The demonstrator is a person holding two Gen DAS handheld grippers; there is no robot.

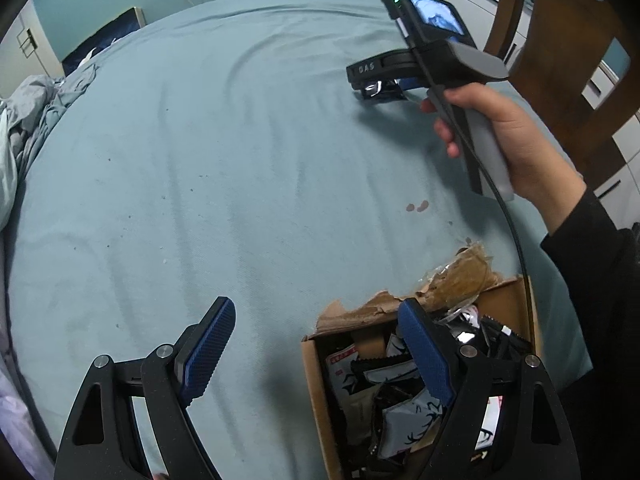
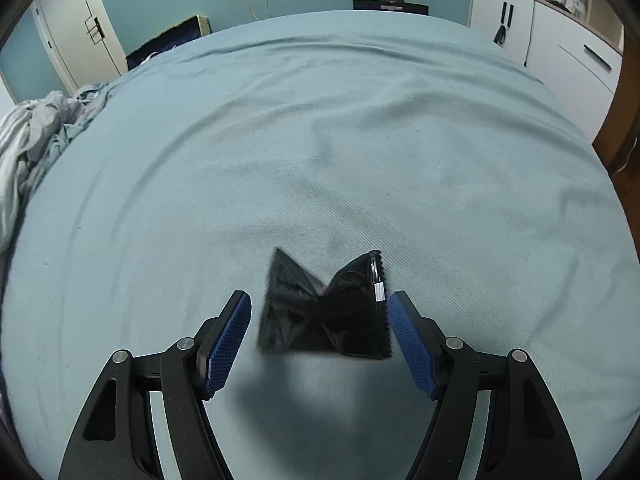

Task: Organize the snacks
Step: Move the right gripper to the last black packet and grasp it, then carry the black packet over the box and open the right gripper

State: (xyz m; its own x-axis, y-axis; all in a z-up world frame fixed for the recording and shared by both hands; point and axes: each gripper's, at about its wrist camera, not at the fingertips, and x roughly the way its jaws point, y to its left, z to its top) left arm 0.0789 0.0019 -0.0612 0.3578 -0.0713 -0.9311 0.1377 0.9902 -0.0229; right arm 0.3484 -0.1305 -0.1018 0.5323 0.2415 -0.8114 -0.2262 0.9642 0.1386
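A teal-sheeted bed (image 2: 320, 140) filled a teal-walled room, white cabinets (image 2: 560, 52) at far right. The right gripper (image 2: 319, 332), jaws open, framed a black snack packet (image 2: 324, 312). The left gripper (image 1: 318, 352), jaws open, straddled the snack-filled cardboard box's (image 1: 316, 392) edge.

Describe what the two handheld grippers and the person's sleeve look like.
Each gripper has black skeletal linkage arms with silver pivot pins and blue ribbed pads: left gripper, right gripper. Seen from the left wrist, the right unit has a grey pistol handle, a small lit screen, a green light, a black cable and pale lettering. The sleeve is black.
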